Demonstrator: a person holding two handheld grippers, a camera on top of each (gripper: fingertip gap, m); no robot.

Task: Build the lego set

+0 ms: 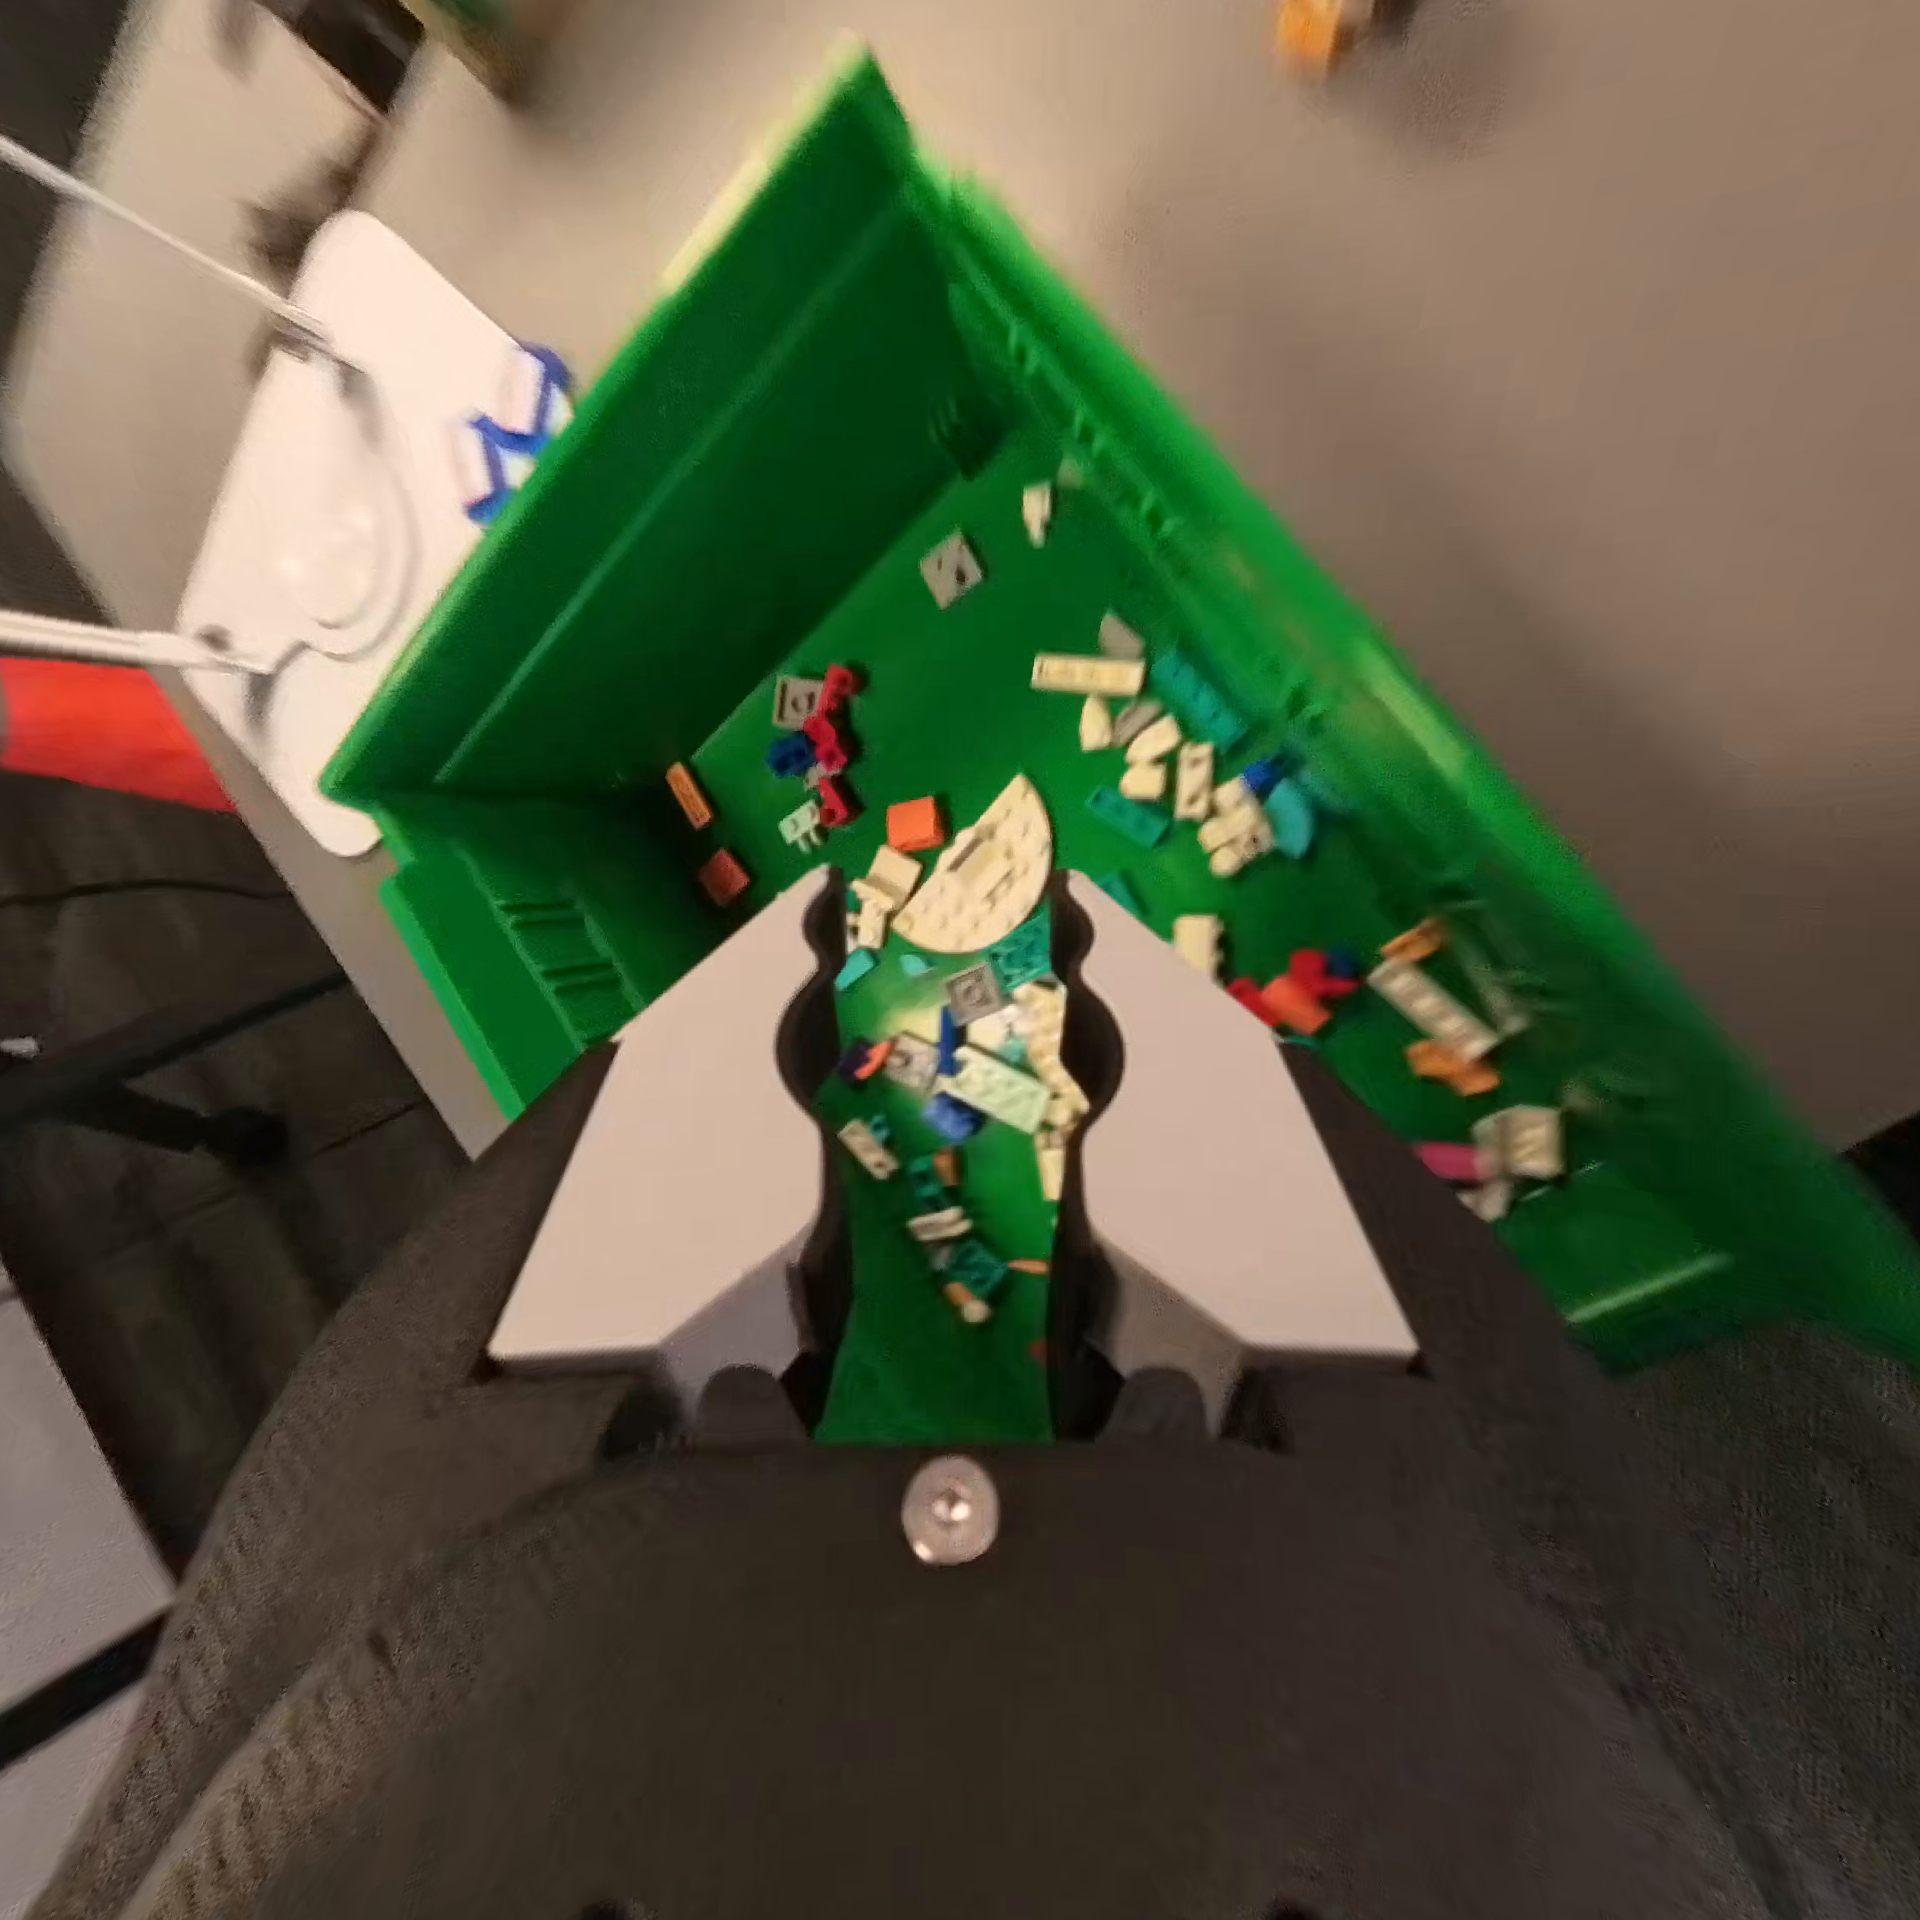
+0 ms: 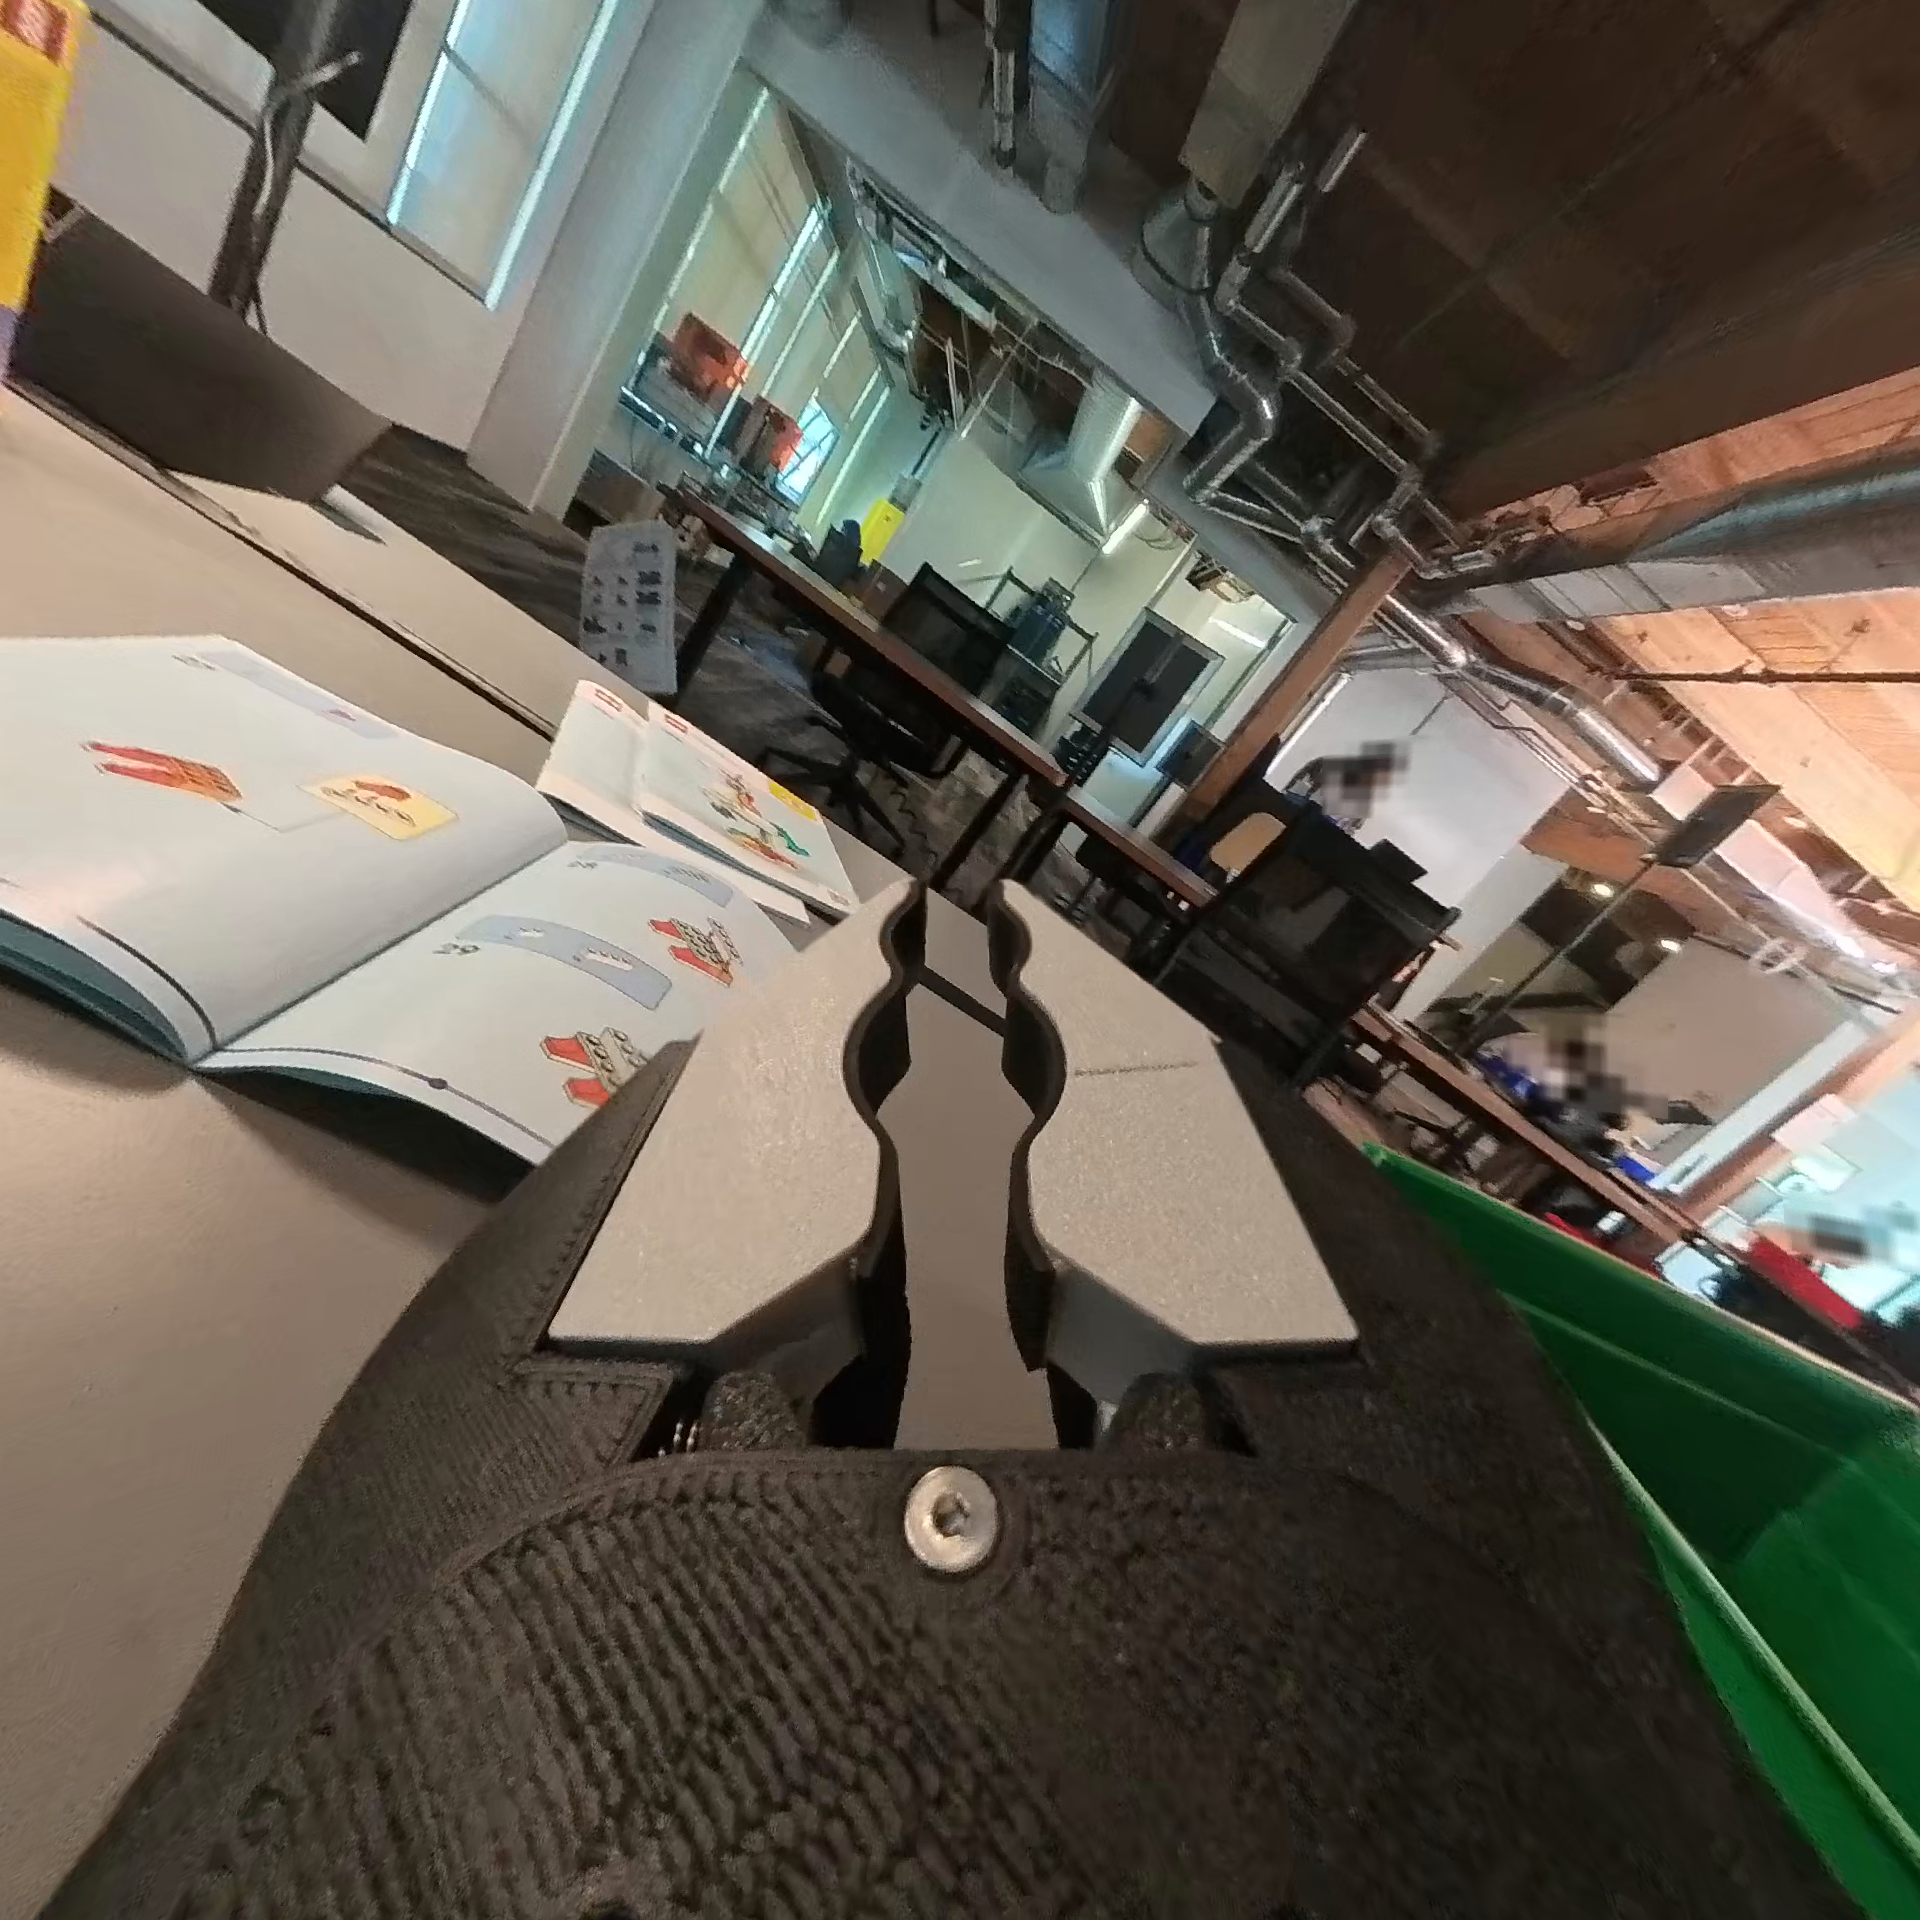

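Left gripper [image 1: 948,883] above the green tray [image 1: 665,582], fingers parted, nothing between them; view blurred. Loose lego pieces [image 1: 997,1070] scattered over the tray floor. Cream half-round plate [image 1: 982,883] lies in the tray just beyond the fingertips, orange brick [image 1: 916,823] beside it, red and blue pieces [image 1: 826,743] nearer the tray's far-left wall. White card [image 1: 343,520] on the table outside that wall.

Right gripper [image 2: 954,899] low beside the tray wall [image 2: 1714,1455], over the grey table [image 2: 208,1299]; fingers slightly apart, empty. Open instruction booklet [image 2: 281,831] lies left of it, further from the tray, second booklet [image 2: 707,800] beyond
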